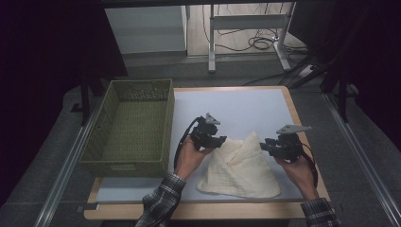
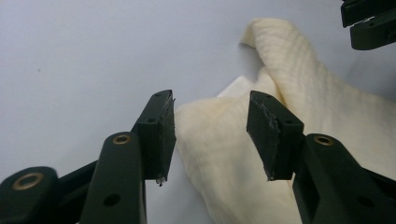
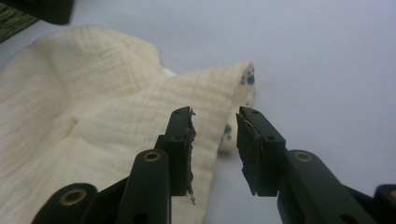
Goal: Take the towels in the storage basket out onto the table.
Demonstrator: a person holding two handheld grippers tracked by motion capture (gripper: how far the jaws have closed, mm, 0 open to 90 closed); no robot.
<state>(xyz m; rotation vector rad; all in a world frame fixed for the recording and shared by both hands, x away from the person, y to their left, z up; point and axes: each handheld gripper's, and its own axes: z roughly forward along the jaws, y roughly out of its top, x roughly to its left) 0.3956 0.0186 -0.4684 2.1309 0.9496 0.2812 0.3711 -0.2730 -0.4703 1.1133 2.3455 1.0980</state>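
Flanking the rumpled cloth (image 1: 241, 165), both grippers are held open and empty; folding seems barely begun, with the basket (image 1: 130, 127) at nine o'clock.

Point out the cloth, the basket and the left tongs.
cloth (image 1: 246, 175): high view, its flat front part.
basket (image 1: 126, 169): high view, its near wall.
left tongs (image 2: 211, 135): left gripper view, midway between tips.

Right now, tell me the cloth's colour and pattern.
Cream waffle-textured cloth, with small teal prints at one edge; the right gripper view shows it best.
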